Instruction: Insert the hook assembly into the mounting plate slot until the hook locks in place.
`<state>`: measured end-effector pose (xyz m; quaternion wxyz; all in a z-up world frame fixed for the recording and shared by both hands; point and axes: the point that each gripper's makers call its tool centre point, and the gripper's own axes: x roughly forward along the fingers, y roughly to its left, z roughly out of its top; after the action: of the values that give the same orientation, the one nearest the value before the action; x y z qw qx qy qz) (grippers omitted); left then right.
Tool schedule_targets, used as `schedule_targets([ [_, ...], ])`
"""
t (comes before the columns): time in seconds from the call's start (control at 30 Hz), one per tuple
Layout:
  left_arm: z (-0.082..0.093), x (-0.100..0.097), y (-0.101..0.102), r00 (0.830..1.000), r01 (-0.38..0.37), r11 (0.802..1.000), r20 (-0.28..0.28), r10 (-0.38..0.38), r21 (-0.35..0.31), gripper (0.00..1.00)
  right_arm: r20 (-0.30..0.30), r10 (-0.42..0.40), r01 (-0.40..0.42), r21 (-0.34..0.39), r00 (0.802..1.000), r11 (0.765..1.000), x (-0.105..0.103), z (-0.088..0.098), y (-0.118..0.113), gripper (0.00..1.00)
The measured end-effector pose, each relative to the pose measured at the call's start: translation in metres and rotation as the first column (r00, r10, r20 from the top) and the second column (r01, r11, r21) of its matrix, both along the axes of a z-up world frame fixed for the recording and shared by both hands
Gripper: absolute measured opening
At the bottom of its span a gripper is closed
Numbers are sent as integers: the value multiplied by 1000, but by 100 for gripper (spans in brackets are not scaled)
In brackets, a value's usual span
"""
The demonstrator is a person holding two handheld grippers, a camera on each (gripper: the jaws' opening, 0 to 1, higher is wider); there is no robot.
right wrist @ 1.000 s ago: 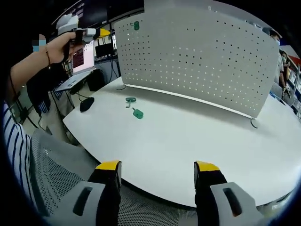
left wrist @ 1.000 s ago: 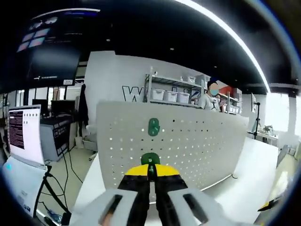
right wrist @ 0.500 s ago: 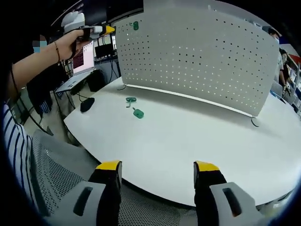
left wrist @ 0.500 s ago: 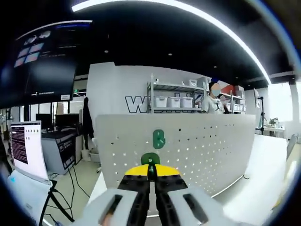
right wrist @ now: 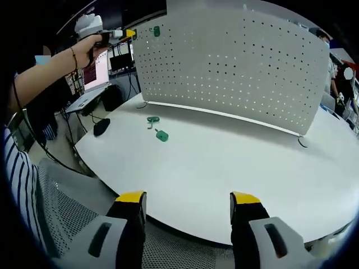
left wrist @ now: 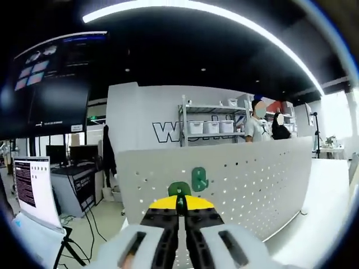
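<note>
Gripping green hook [left wrist: 179, 189], left claw [left wrist: 180, 203] near pegboard [right wrist: 235, 61] top edge | right claw [right wrist: 187, 197] wide open, empty, above bare table [right wrist: 224, 168]

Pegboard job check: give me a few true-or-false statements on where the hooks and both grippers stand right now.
1. The left gripper is shut on a green hook. True.
2. The right gripper grips a hook. False: its jaws stand open, empty.
3. A green hook already hangs on the pegboard. True: mounted hook near its top corner.
4. The white table carries no hooks. False: two green hooks lie near the pegboard.
</note>
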<state>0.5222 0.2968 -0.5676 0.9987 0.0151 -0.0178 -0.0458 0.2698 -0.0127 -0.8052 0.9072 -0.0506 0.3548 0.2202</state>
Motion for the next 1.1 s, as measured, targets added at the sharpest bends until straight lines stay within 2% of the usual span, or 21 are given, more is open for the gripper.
schedule_targets([
  [0.3,10,17,2,999,-16,1000,38,16,16,1,-12,-15,15,5,1000,1000,1,-1,-2,57],
  [0.47,14,25,8,998,-36,999,51,36,2,1,-15,-23,23,10,1000,1000,2,-2,-3,57],
  [0.73,6,31,9,997,-64,998,43,63,19,2,-25,-24,24,8,999,1000,4,-6,-4,57],
  [0.9,11,34,5,996,-58,998,66,56,24,2,-35,-28,29,13,999,1000,4,-6,-6,56],
  [1.1,12,38,4,996,-64,998,68,62,28,2,-35,-31,31,15,999,999,5,-6,-6,56],
])
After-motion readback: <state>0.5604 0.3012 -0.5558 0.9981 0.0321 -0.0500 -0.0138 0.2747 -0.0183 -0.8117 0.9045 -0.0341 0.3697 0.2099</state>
